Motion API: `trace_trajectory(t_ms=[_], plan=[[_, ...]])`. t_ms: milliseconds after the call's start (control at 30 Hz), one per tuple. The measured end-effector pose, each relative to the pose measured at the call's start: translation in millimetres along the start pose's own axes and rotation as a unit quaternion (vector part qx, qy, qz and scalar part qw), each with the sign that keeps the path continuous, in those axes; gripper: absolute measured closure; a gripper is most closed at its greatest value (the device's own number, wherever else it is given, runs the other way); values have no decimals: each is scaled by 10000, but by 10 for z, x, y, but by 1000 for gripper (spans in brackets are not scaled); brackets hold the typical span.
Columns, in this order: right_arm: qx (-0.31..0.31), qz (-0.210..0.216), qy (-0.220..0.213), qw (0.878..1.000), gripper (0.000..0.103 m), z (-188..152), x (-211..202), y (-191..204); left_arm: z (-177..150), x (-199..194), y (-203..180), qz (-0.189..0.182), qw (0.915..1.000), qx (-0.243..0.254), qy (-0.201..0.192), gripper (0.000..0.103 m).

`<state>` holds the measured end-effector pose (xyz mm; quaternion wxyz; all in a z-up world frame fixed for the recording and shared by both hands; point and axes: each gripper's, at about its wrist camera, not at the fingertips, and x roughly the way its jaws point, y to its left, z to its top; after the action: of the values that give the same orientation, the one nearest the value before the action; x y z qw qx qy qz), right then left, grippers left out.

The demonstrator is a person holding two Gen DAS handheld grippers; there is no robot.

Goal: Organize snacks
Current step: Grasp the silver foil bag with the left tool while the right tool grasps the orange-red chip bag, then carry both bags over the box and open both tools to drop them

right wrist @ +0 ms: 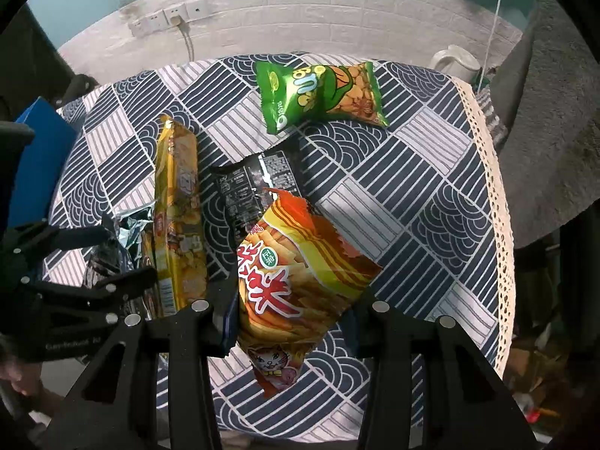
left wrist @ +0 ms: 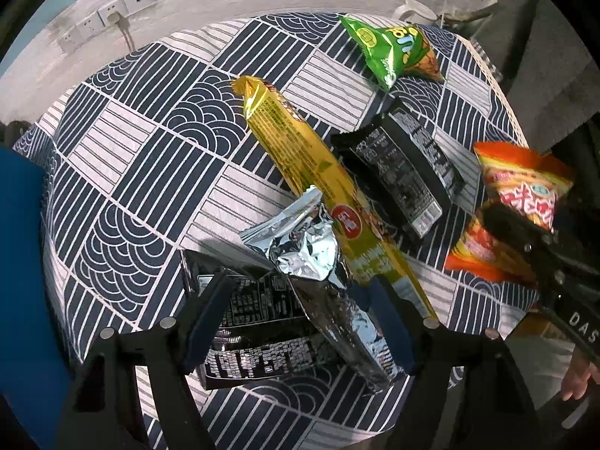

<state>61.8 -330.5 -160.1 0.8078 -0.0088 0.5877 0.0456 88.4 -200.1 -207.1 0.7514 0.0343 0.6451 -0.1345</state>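
On table (right wrist: 431, 172): six snack packets (right wrist: 318, 93).

tablecloth (right wrist: 412, 172): woven cloth, matt, printed navy-and-white pattern; lace-like openwork trim (right wrist: 487, 187) along one edge.
silver bag (left wrist: 311, 255): metallised foil, mirror-bright, heavily crinkled.
yellow packet (left wrist: 300, 150): glossy plastic film, smooth, strong highlights along its length.
black packet (left wrist: 405, 172): plastic film, semi-gloss, shallow creases.
orange bag (right wrist: 296, 281): shiny printed film, wrinkled, serrated seal edge.
green bag (right wrist: 318, 93): glossy film, puffed and taut.
left gripper (left wrist: 296, 322) and right gripper (right wrist: 292, 322): matt black plastic frames, bright metal pin heads, dull dark-blue pads.
wall (right wrist: 300, 11): white, embossed brick texture, matt.
kettle (right wrist: 455, 60): smooth cream plastic.
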Motion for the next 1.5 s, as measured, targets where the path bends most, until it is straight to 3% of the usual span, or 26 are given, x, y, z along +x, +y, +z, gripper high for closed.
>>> trace_trajectory(t_ms=[233, 367, 433, 500, 600, 900, 1233, 1333, 1400, 1500], plan=[[6, 27, 13, 10000, 61, 6, 6, 1, 46, 57, -42, 20, 9998, -180, -14, 29], [-7, 18, 54, 10000, 61, -8, 25, 7, 37, 5, -33, 136, 9997, -103, -168, 53], [3, 5, 67, 10000, 61, -8, 29, -2, 45, -22, 22, 27, 9996, -188, -191, 61], [8, -4, 63, 10000, 61, -4, 21, -2, 52, -52, 89, -172, 9992, -326, -156, 79], [-38, 9, 28, 10000, 61, 10, -7, 33, 67, -122, 158, -273, 9989, -358, -162, 82], [-151, 6, -24, 9999, 61, 9, -75, 148, 17, -271, 261, -258, 9993, -141, -241, 82], [-162, 2, 2, 9999, 61, -18, -87, 168, 41, -265, 411, 114, 9995, 284, -51, 82], [-160, 4, 5, 9999, 61, -17, -88, 169, -2, -189, 397, 244, 9994, 244, 6, 70], [-162, 2, -4, 9999, 61, -13, -91, 169, -34, -159, 397, 360, 9992, 188, 24, 53], [-171, 3, -3, 9999, 61, -11, -82, 171, -102, -113, 373, 503, 9985, 182, 75, 46]])
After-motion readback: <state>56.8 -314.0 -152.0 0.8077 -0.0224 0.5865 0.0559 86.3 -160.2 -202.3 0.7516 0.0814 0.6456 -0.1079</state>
